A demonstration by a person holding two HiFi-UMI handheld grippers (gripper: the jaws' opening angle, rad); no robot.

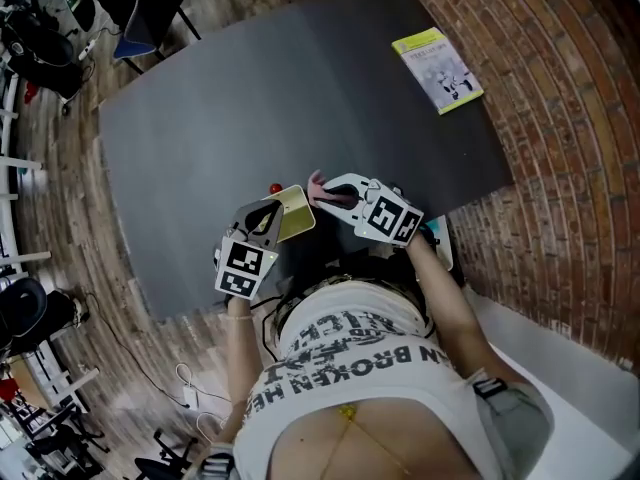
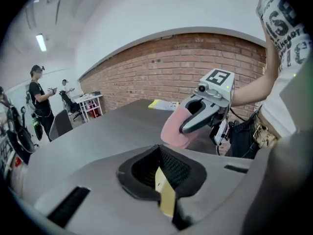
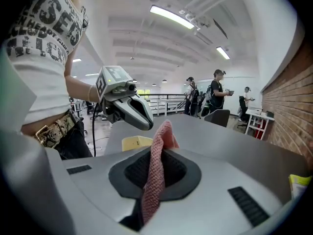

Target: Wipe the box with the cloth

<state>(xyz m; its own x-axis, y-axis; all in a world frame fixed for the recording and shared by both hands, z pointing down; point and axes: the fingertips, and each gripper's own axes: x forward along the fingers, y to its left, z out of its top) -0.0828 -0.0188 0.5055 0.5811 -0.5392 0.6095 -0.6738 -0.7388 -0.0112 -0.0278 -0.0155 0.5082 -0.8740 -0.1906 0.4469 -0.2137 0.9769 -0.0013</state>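
Your left gripper (image 1: 268, 213) is clenched on a thin edge of the yellow box (image 1: 295, 211), which looks to be held clear of the table (image 1: 250, 98), close in front of you near its front edge. Your right gripper (image 1: 335, 194) is pinched on the pink cloth (image 1: 318, 186), just beside the box. The main risk I see is that narrow hold. If you press the cloth hard against a face far from the jaws, the box could pivot or slide out and drop to the table or floor. The edge itself might also bend if it is light card. The cloth is a second worry: only a fold is caught between the jaws and the rest stands loose above them. A dragging stroke could therefore pull it free, or let the bare jaws scrape the box in place of the fabric. With both tools this close together, a hurried stroke could also knock one gripper into the other. By count there is one box, one cloth, two grippers and one table. One yellow-edged booklet (image 1: 437, 70) lies well apart at the far corner. One small red object (image 1: 275, 187) sits beside the box, too small to identify. A few people stand well back in the room.
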